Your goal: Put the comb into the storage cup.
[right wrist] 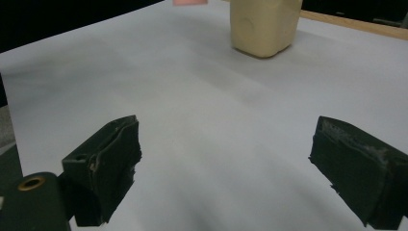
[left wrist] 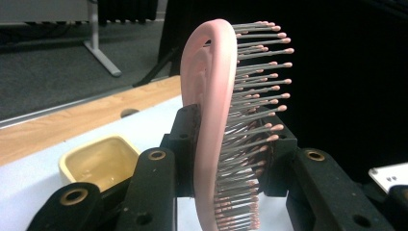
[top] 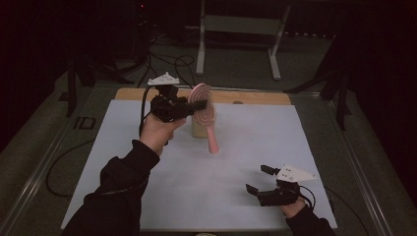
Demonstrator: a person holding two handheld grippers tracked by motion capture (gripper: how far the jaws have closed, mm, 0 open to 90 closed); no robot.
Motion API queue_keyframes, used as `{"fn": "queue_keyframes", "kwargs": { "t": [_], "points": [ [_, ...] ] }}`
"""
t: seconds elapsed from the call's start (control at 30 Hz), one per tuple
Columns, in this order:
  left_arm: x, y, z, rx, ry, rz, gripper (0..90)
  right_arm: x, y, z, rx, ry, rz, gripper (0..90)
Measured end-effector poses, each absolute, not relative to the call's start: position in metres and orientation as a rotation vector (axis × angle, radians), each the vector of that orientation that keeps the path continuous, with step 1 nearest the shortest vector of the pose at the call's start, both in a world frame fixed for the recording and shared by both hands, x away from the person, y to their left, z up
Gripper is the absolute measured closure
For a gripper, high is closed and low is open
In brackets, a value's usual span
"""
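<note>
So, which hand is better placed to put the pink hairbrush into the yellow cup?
Left. The left gripper already clamps the hairbrush just above the cup; the right gripper rests open, far off.

Dim room w/ grey floor [top: 236, 64], white metal stand [top: 241, 24] & cables [top: 167, 61] behind the table [top: 255, 97].

Pink brush, cream cup, black tools on white

Pink plastic hairbrush [top: 204, 112] w/ grey bristles, pink tips. Pale yellow-cream plastic cup [right wrist: 263, 25], glossy inside. Left tool [top: 198, 104] & right tool [top: 256, 179]: black bodies, brass-coloured rivets, light grey top plates. Tabletop [top: 147, 94] light wood, covered by plain white sheet [top: 206, 182], no pattern. Person's sleeves black. Floor grey-green.
</note>
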State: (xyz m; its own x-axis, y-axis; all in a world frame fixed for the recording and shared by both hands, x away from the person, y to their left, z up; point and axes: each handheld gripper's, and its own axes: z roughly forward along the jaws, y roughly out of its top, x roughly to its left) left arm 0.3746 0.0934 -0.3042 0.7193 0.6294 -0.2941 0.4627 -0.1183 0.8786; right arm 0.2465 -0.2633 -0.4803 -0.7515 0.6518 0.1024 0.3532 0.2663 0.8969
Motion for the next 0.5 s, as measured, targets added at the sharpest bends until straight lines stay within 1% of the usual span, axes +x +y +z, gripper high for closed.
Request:
{"fn": "queue_keyframes", "kwargs": {
  "t": [0.5],
  "points": [
    [0.404, 0.1, -0.292, 1.694, 0.924, 0.254, 66.9, 0.246, -0.264, -0.479, 0.927, 2.242, 1.48, 9.7]
  ]
}}
